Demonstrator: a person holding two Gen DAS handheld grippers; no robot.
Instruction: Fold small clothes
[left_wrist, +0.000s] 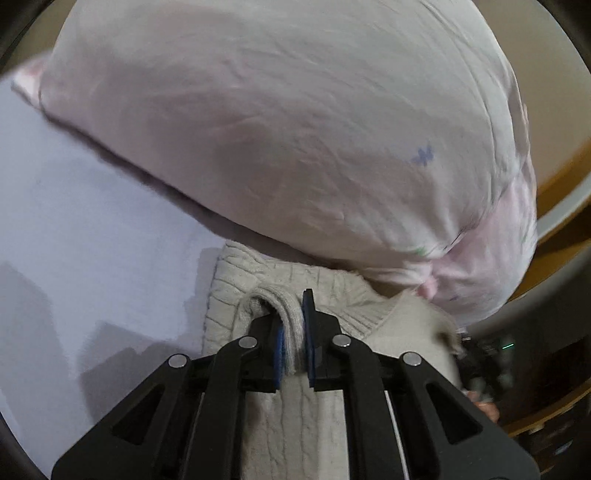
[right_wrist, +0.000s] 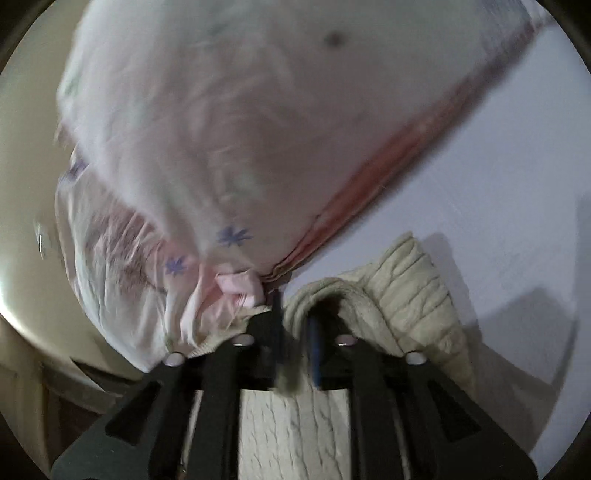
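Fold barely begun: left gripper (left_wrist: 295, 332) and right gripper (right_wrist: 295, 332) each pinch a ribbed edge of the cream knit (left_wrist: 295, 424), bunched beside the pillow (left_wrist: 295, 129) on the white sheet (left_wrist: 92, 240).

The knitted garment (left_wrist: 295, 417) is cream to off-white with a raised cable-and-rib pattern; in the right wrist view the same knit (right_wrist: 417, 295) looks slightly yellower, its ribs showing as soft parallel ridges. At twelve o'clock of it, the pillow (left_wrist: 295, 140) is very pale pink, almost white, scattered with small blue-violet flower prints and faint green marks. In the right wrist view the pillow (right_wrist: 240, 129) shows two such blue-violet flowers at about six o'clock, one dark spot at one o'clock, and a salmon-red striped edge. The sheet (left_wrist: 81, 229) is plain pale lavender-white. The left gripper (left_wrist: 294, 343) is black with blue pads (left_wrist: 279, 347); the right gripper (right_wrist: 295, 339) is black too.
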